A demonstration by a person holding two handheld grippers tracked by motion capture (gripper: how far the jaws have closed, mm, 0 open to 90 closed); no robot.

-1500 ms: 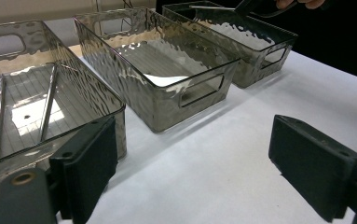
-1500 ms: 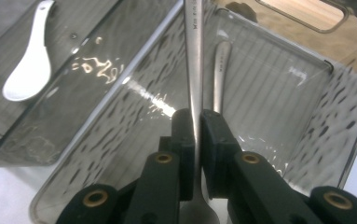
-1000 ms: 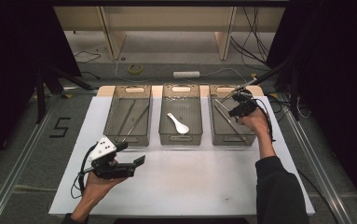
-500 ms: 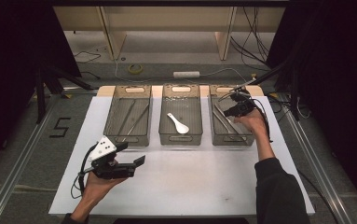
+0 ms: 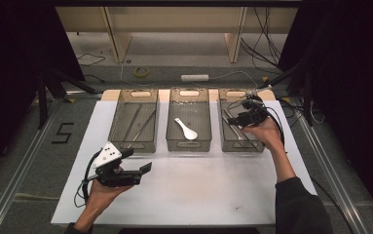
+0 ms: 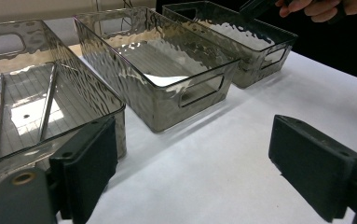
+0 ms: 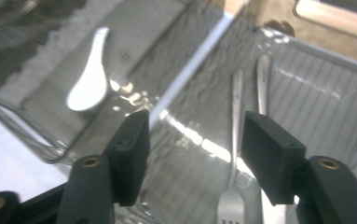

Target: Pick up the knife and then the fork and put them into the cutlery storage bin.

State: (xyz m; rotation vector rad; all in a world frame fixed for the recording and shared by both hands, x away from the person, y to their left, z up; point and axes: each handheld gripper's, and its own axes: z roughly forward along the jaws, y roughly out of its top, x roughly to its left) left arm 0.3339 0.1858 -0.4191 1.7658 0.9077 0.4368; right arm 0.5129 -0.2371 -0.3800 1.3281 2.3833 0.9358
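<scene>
Three bins on the bench, two hand-held grippers released.
Right hand-held gripper (image 5: 240, 120) hovers over the fork (image 7: 234, 154) bin (image 5: 240, 145), upper right; left hand-held gripper (image 5: 138, 168) idles, lower left.

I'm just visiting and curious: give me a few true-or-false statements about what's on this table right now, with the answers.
1. A white spoon lies in the middle bin. True.
2. The right gripper is clamped on a fork. False: its jaws are open above the right bin, and the fork lies on the bin's floor.
3. The left gripper is open over the white table sheet. True.
4. The left bin is empty. False: thin metal rods lie in it.
5. All three bins sit side by side on the sheet. True.
</scene>
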